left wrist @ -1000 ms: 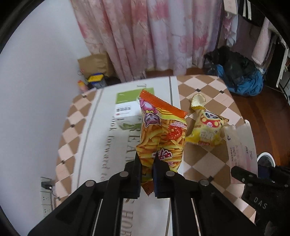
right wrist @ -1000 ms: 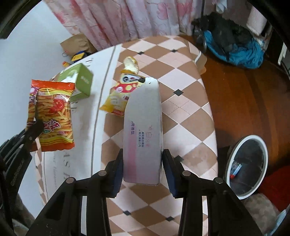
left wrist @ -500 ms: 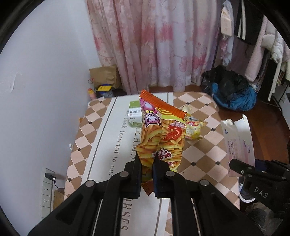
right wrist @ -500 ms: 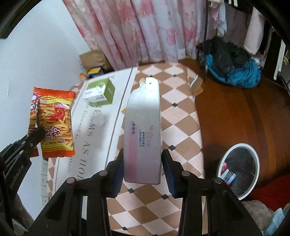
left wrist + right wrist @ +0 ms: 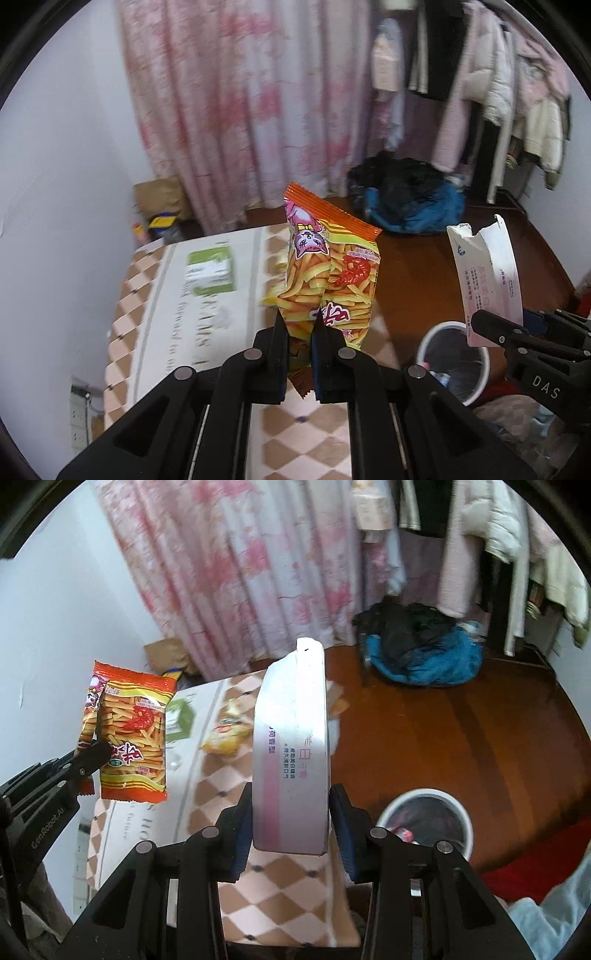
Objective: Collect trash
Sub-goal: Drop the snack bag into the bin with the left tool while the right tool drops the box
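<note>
Left gripper (image 5: 299, 332) clamped on the lower edge of an orange snack bag (image 5: 328, 273) — held upright, clear above the table (image 5: 207, 317). Right gripper (image 5: 291, 819) closed on a white-and-pink box (image 5: 291, 746), torn at its far end, also lifted off the table. White bin (image 5: 428, 819) down on the wood floor, right of the table, near the box — some rubbish inside. Left on the table: a green box (image 5: 210, 273), a yellow bag (image 5: 229, 731).

Right tongs (image 5: 290, 825) clamp a white carton (image 5: 291, 760) upright, white bin (image 5: 430, 821) just beside.
</note>
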### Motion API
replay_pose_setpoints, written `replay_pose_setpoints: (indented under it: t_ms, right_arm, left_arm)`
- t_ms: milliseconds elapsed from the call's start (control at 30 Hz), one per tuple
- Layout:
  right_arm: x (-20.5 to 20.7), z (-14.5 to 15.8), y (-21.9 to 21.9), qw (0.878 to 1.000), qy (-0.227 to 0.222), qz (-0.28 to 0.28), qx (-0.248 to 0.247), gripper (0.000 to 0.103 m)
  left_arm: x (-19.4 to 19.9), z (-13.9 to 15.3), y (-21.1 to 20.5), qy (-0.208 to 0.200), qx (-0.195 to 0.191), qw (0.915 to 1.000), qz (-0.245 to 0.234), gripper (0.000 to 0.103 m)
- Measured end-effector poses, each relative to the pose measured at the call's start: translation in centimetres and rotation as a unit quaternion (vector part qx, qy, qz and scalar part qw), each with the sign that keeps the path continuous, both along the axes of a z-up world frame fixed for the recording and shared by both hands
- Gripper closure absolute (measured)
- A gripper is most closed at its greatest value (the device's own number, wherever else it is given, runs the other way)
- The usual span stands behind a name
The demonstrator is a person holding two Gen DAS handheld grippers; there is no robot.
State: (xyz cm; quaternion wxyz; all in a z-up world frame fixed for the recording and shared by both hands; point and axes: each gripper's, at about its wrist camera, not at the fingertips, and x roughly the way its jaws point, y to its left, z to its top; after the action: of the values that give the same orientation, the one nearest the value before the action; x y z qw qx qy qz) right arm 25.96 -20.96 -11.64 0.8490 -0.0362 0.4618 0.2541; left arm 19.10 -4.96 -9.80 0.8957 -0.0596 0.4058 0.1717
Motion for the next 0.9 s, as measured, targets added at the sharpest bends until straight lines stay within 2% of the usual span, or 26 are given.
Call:
replay_pose_setpoints:
  t_ms: [200, 400, 567, 800, 900]
  right_arm:
    - [2.1, -0.4, -7.7, 0.998, 0.002, -0.059, -0.012, 0.062]
    - [4.8, -3.4, -15.2, 0.992, 0.028, -0.119, -0.021, 0.062]
    - [7.1, -8.1, -19.6, 0.985, 0.072, -0.153, -0.025, 0.062]
    - [9.9, -15.9, -23.3, 0.972, 0.147, -0.183, -0.024, 0.062]
    - [11.0, -19.3, -24.3, 0.964, 0.182, -0.193, -0.020, 0.062]
  left_arm:
    - [3.8, -0.2, -5.7, -0.002, -0.021, 0.9981, -0.057, 0.096]
    - [8.4, -2.8, -12.0, 0.025, -0.052, 0.9912, -0.119, 0.096]
    - [11.9, -6.5, -17.1, 0.068, -0.073, 0.9814, -0.164, 0.096]
    - [15.3, -12.4, -21.0, 0.134, -0.099, 0.9680, -0.187, 0.096]
    - [16.8, -15.6, -21.8, 0.174, -0.121, 0.9571, -0.197, 0.096]
